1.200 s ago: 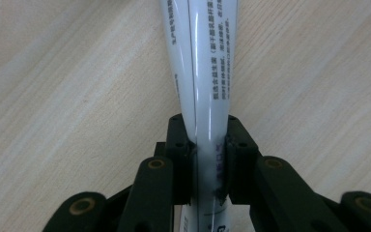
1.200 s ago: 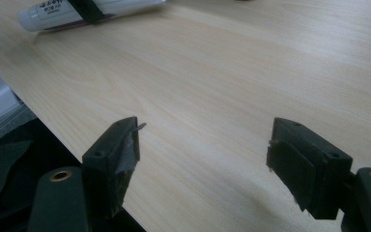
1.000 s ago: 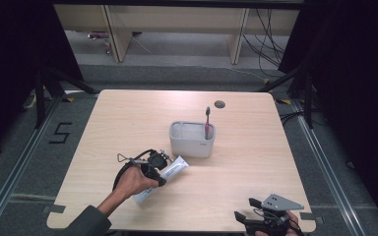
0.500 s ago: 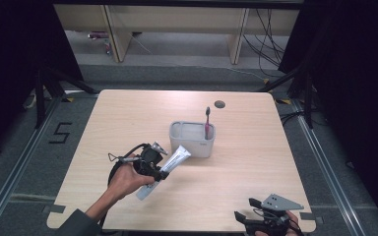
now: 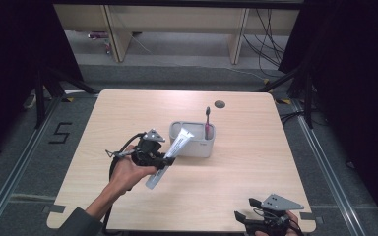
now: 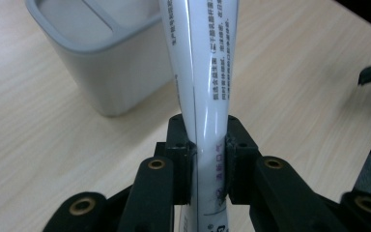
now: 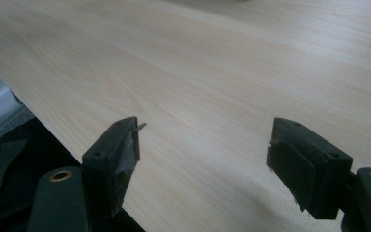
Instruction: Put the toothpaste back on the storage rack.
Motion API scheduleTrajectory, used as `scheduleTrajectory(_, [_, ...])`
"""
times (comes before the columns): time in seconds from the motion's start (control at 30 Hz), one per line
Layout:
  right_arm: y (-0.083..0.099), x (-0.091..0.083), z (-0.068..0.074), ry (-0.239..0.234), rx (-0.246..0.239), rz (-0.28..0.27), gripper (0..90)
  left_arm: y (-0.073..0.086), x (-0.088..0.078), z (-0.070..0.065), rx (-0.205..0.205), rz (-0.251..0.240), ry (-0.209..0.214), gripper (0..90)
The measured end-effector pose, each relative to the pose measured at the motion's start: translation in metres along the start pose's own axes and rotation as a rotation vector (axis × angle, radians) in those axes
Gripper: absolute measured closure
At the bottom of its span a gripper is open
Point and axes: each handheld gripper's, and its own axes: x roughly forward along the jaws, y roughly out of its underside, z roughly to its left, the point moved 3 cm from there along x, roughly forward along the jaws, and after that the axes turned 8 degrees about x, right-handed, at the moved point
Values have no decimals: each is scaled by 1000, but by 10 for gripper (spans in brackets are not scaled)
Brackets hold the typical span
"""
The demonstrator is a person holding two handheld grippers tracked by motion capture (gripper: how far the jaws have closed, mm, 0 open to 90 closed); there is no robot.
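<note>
From the high view, the left gripper (image 5: 163, 160) sits over the middle-left of the wooden surface (image 5: 256, 162), its jaws clamped across a white toothpaste tube (image 5: 173, 150) a little below the tube's middle; the tube is lifted off the surface and slants, its far, upper end reaching up over the near left rim of the grey holder (image 5: 193, 146), its lower end hanging toward the person. A dark-handled toothbrush (image 5: 207, 123) stands upright in the holder's right-hand part, so the left-hand compartment is the free one, and that is the one the tube's long axis already aims at. The right gripper (image 5: 245, 218) rests at the near right edge of the surface, well apart from holder and tube, so the left hand is plainly the nearer. In the left gripper view, the tube (image 6: 207, 96) runs straight up between the two pads, pinched flat where they press it, and the holder (image 6: 101, 63) lies ahead and to the left with its open top showing. In the right gripper view, the jaws stand wide apart over bare wood, nothing between them
</note>
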Motion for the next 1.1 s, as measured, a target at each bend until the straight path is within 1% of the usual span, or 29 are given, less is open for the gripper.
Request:
scheduleTrajectory(0.03, [0, 0, 0, 0, 0, 0, 271, 0, 0, 0, 0, 0, 0, 759])
scheduleTrajectory(0.07, [0, 0, 0, -1, -5, 0, 271, -3, 0, 0, -5, -19, -7, 759])
scheduleTrajectory(0.13, [-1, 0, 0, -2, -7, -1, 271, -8, -1, 2, -15, -53, -1, 759])
scheduleTrajectory(0.17, [0, -1, 0, -1, -3, 0, 271, -10, -2, 2, -22, -74, -3, 759])
scheduleTrajectory(0.2, [0, -1, 0, 3, -4, 0, 271, -14, -2, 2, -39, -99, -8, 759])
scheduleTrajectory(0.23, [0, -1, 0, 4, -4, 0, 271, -19, -2, 4, -53, -131, 1, 759])
scheduleTrajectory(0.27, [0, -1, 0, 4, -4, 0, 271, -19, -2, 4, -53, -131, 1, 759])
scheduleTrajectory(0.3, [-1, -1, -1, 6, -6, -8, 271, -21, -2, 6, -54, -144, -9, 759])
scheduleTrajectory(0.33, [0, -1, 0, 4, 1, -1, 271, -25, -1, 8, -69, -162, -14, 759])
scheduleTrajectory(0.37, [0, -1, 0, 2, 3, 0, 271, -27, -1, 10, -61, -167, -23, 759])
scheduleTrajectory(0.4, [0, -1, 0, 2, 3, 0, 271, -27, -1, 10, -61, -167, -23, 759])
scheduleTrajectory(0.43, [-1, -1, -1, 5, -4, -4, 271, -30, 0, 12, -78, -190, -28, 759])
scheduleTrajectory(0.47, [-1, -1, -1, 5, -4, -4, 271, -30, 0, 12, -78, -190, -28, 759])
scheduleTrajectory(0.5, [-1, -1, -1, 4, -5, -3, 271, -32, 1, 14, -84, -201, -33, 759])
scheduleTrajectory(0.63, [-1, -1, -1, 4, -3, -2, 271, -39, 4, 19, -85, -237, -56, 759])
scheduleTrajectory(0.7, [-1, -1, -1, 3, -4, -4, 271, -46, 6, 23, -99, -278, -76, 759])
scheduleTrajectory(0.73, [-1, -1, -1, 3, -4, -4, 271, -46, 6, 23, -99, -278, -76, 759])
scheduleTrajectory(0.77, [0, -1, 0, -14, 15, 6, 271, -50, 6, 24, -107, -301, -79, 759])
scheduleTrajectory(0.8, [0, -1, 0, -14, 15, 6, 271, -50, 6, 24, -107, -301, -79, 759])
scheduleTrajectory(0.83, [-1, -1, -1, 0, -3, -5, 271, -52, 7, 25, -111, -308, -87, 759])
scheduleTrajectory(0.87, [-1, -1, -1, 2, -4, -5, 271, -55, 7, 26, -112, -321, -89, 759])
scheduleTrajectory(0.9, [0, -1, 0, -16, 14, 7, 271, -57, 7, 26, -113, -330, -92, 759])
scheduleTrajectory(0.93, [0, -1, 0, -16, 14, 7, 271, -60, 8, 26, -115, -340, -96, 759])
scheduleTrajectory(0.97, [-1, -2, -1, 2, -4, -5, 271, -62, 8, 26, -119, -350, -99, 759])
scheduleTrajectory(1.03, [-1, -1, -1, -2, -6, -4, 271, -67, 9, 27, -124, -363, -112, 759])
scheduleTrajectory(1.07, [-1, -1, -1, 1, -4, -4, 271, -70, 11, 27, -128, -377, -105, 759])
scheduleTrajectory(1.1, [-1, -1, -1, 1, -4, -4, 271, -72, 11, 27, -130, -372, -106, 759])
